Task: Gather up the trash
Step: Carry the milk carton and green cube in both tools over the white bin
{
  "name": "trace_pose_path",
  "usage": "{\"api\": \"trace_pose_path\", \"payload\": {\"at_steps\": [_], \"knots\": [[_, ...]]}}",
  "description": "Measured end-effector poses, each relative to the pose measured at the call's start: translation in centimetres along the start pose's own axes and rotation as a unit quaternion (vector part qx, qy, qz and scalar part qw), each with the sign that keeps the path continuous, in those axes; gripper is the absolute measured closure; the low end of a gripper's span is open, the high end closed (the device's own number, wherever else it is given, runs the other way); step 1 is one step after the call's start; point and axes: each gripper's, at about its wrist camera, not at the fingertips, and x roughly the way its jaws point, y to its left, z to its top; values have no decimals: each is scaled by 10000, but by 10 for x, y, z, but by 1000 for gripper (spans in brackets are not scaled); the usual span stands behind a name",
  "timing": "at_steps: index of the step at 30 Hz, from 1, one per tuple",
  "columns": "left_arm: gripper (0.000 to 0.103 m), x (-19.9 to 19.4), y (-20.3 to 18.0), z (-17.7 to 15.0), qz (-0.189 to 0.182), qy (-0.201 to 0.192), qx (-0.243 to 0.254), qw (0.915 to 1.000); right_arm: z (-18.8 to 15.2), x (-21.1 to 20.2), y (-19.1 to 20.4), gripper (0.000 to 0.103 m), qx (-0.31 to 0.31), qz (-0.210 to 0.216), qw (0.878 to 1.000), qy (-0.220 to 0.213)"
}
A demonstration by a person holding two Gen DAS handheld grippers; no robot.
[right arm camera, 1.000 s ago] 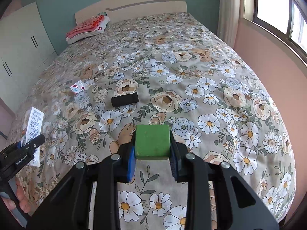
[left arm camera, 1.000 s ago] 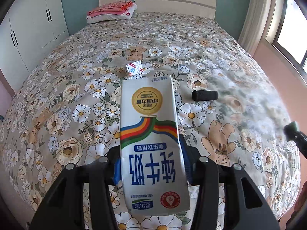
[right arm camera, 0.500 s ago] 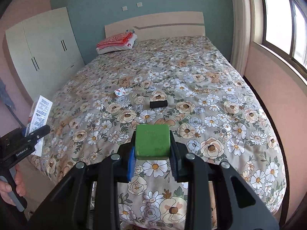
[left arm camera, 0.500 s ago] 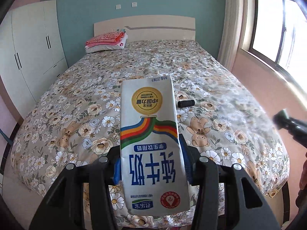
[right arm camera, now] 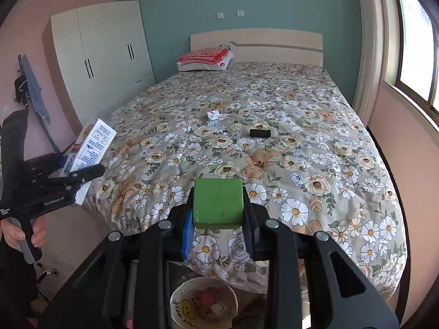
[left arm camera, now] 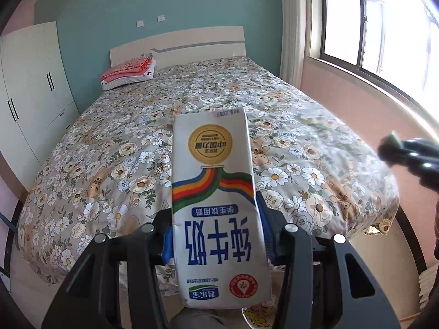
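My left gripper is shut on a white milk carton with a rainbow stripe, held upside down off the foot of the bed; the carton also shows in the right wrist view. My right gripper is shut on a green block, held above a round bin with a smiley print on the floor below. A small white wrapper and a black cylinder lie on the flowered bedspread.
A folded red and white pile lies by the headboard. A white wardrobe stands left of the bed. A window and pink wall run along the right side. The bin's rim also shows in the left wrist view.
Both grippers have pulled back from over the bed to beyond its foot, each keeping its hold. The bin on the floor has come into view below them.
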Motion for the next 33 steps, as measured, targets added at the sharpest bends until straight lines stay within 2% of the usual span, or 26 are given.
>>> {"api": "trace_pose_path", "payload": {"at_steps": [8, 12, 15, 23, 33], "knots": [[52, 20, -10, -68, -386, 633, 140, 9972, -76, 15, 26, 72, -289, 263, 9987, 338], [52, 41, -14, -102, -748, 1070, -4, 9914, -115, 34, 33, 72, -381, 285, 9968, 637], [52, 60, -17, -127, -841, 1360, -67, 9871, -143, 48, 34, 72, -382, 353, 9949, 869], [52, 113, -33, -191, -1243, 2234, -276, 9664, -208, 92, 30, 72, -136, 575, 9849, 1627], [52, 169, -65, -256, -1365, 3022, -152, 9433, -269, 155, 26, 72, 145, 637, 9678, 2431]]}}
